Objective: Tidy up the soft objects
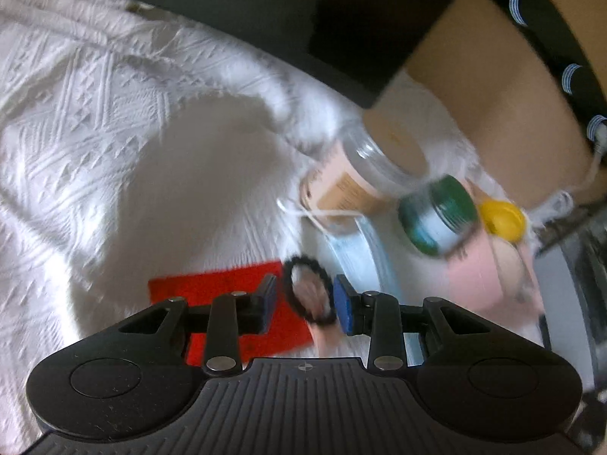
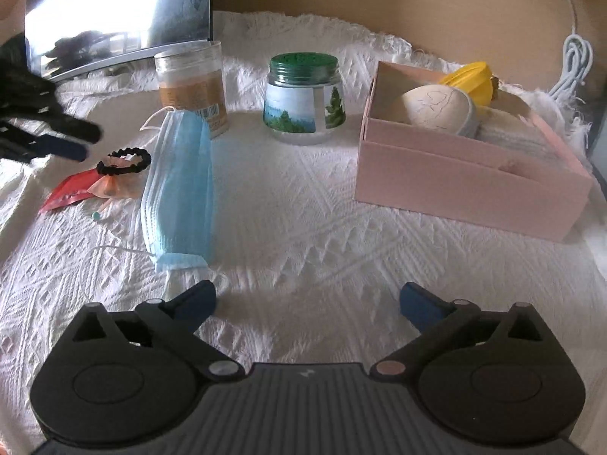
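A black scrunchie (image 1: 309, 290) with a pale peach fabric piece (image 2: 117, 185) lies on the white cloth, partly over a red sheet (image 1: 227, 299). My left gripper (image 1: 305, 299) is open and straddles the scrunchie, blue pads on either side. In the right wrist view the scrunchie (image 2: 123, 161) sits just right of the left gripper (image 2: 62, 144). A blue face mask (image 2: 180, 185) lies beside it. A pink box (image 2: 463, 185) holds a cream soft item (image 2: 436, 108) and folded white cloth (image 2: 516, 140). My right gripper (image 2: 307, 303) is open and empty above the cloth.
A clear jar with a tan label (image 2: 193, 83) and a green-lidded jar (image 2: 303, 102) stand behind the mask. A yellow object (image 2: 472, 79) sits behind the box. A monitor (image 2: 114, 11) stands at back left. A white cable (image 2: 573, 60) hangs at right.
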### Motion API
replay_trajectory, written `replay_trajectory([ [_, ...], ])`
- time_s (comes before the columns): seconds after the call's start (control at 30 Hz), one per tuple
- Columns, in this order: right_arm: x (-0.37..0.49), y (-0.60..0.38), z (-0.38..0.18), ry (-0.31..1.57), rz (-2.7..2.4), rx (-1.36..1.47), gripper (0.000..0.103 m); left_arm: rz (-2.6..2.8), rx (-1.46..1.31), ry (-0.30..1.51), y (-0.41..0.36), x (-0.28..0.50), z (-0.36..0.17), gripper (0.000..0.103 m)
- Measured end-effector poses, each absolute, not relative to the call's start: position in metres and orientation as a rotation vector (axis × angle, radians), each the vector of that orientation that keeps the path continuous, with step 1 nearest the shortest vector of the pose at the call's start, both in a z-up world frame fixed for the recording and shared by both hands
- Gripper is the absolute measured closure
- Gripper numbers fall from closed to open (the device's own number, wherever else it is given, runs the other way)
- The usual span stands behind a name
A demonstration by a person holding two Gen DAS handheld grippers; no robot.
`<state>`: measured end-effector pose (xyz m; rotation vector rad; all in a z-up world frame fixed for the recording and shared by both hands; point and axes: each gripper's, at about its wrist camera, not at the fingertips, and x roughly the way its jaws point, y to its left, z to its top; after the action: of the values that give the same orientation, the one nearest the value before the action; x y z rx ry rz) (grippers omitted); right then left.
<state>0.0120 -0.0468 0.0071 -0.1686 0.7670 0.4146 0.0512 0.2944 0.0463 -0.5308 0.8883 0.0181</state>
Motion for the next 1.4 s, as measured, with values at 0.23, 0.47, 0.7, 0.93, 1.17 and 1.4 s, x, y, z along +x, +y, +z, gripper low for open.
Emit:
replay_trajectory([
  [0.23,0.011,-0.047,0.006,0.761,0.419,-0.167,0.000,0.061,-0.331,1.002,0.277,0.084,0.029,0.068],
  [0.47,0.011,-0.048,0.008,0.781,0.441,-0.182,0.000,0.025,-0.201,0.977,0.261,0.075,0.027,0.071],
  [0.7,0.026,-0.047,0.025,0.913,0.508,-0.207,0.005,0.003,-0.276,0.846,0.259,0.051,0.037,0.092],
  [0.93,0.039,-0.012,0.056,0.827,0.615,-0.188,0.005,0.057,-0.446,0.665,0.286,-0.006,0.077,0.093],
  [1.17,0.066,0.051,0.036,0.847,0.646,-0.264,0.019,0.071,-0.661,0.563,0.312,-0.045,0.091,0.092],
  [1.4,0.068,0.060,0.033,0.877,0.666,-0.321,0.092,0.049,-0.669,0.530,0.309,-0.047,0.103,0.092],
])
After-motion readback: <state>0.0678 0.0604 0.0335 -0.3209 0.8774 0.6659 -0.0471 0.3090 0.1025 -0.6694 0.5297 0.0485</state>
